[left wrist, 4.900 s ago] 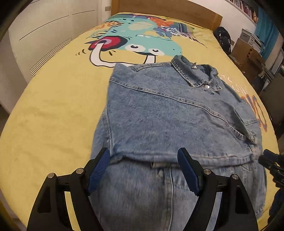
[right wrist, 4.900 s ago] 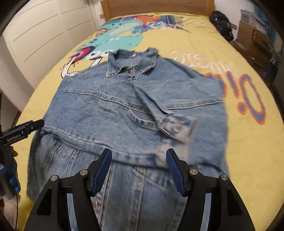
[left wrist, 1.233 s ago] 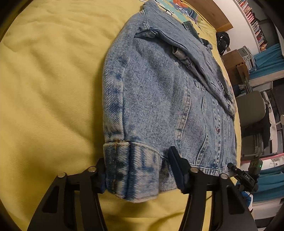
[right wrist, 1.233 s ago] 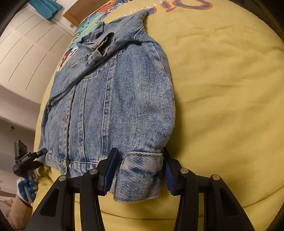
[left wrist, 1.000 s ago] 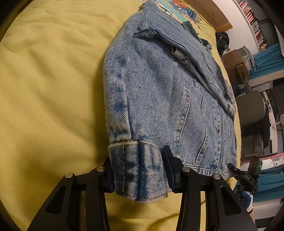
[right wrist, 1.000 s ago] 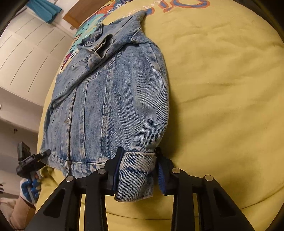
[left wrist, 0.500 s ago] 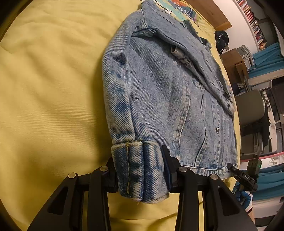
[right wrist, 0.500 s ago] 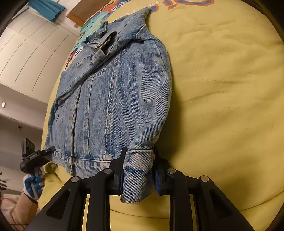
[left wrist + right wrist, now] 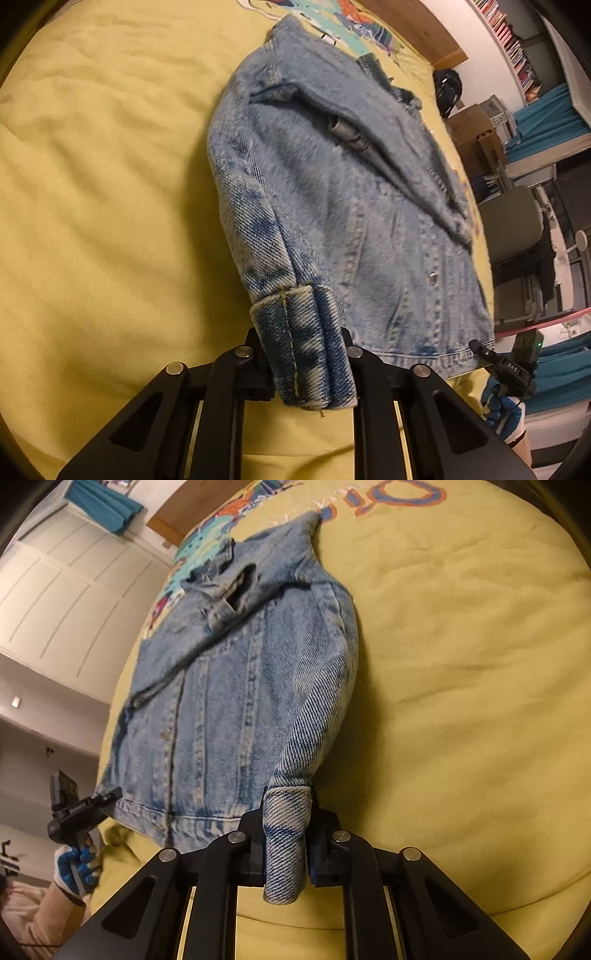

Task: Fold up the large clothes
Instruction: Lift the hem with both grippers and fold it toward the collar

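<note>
A light-blue denim jacket (image 9: 351,206) lies on the yellow bedspread (image 9: 92,184), partly folded, collar at the far end. My left gripper (image 9: 304,354) is shut on the jacket's near left folded corner (image 9: 303,343), lifted a little off the bed. My right gripper (image 9: 286,838) is shut on the jacket's near right folded corner (image 9: 286,845), which is pinched narrow between the jaws. The jacket (image 9: 240,679) stretches away from it. Each gripper also shows in the other's view, the right one (image 9: 506,365) and the left one (image 9: 81,808), at the hem's far ends.
The bedspread (image 9: 461,664) has a colourful cartoon print (image 9: 207,528) near the wooden headboard (image 9: 417,29). A grey office chair (image 9: 517,236), boxes and a bookshelf stand right of the bed. White wardrobe doors (image 9: 66,602) stand on the left.
Both grippers have closed tighter on the folded corners of the jacket and lifted them slightly. The near edge of the jacket has risen and bunched.
</note>
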{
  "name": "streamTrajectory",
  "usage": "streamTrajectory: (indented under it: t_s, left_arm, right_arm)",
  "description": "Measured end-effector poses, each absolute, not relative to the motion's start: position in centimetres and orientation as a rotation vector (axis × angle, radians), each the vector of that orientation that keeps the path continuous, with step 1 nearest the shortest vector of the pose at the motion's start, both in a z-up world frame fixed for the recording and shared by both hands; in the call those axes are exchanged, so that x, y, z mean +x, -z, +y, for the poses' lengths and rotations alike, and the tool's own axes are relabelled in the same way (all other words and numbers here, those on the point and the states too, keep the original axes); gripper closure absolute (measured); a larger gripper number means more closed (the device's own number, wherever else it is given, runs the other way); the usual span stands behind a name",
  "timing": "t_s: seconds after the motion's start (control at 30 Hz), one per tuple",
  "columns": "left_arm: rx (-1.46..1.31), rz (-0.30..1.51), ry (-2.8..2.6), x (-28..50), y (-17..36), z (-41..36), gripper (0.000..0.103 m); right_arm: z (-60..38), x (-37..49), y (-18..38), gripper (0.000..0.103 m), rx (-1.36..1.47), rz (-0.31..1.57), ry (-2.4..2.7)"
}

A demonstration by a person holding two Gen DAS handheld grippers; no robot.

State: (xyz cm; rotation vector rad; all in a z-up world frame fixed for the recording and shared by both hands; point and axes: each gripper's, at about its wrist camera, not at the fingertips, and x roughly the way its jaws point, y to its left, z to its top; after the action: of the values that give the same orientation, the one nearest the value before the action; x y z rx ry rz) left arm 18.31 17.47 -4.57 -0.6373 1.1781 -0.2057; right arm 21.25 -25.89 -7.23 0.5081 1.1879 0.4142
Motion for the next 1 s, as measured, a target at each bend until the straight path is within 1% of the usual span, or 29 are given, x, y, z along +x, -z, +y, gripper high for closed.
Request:
streamTrajectory:
  t_s: [0.23,0.57,0.77,1.0]
  left_arm:
    - [-0.691,1.087,0.252,19.6,1.8,17.4,0.094]
    - [-0.744,0.937,0.295,23.5,-2.9,18.3,0.095]
    - [-0.751,0.866,0.318,27.6,-5.5,19.6,0.095]
    - [-0.741,0.795,0.331,34.8,-8.1,20.3,0.095]
  right_arm:
    - [-26.6,21.9,4.9,0.090,0.569,1.108,-0.448]
    - [-26.9,24.9,0.2,0.091,0.617,0.984,-0.483]
    - [-27.3,29.3,-3.1,0.091,0.640,0.909,-0.486]
    - [-26.7,36.4,-6.0,0.091,0.672,0.849,-0.471]
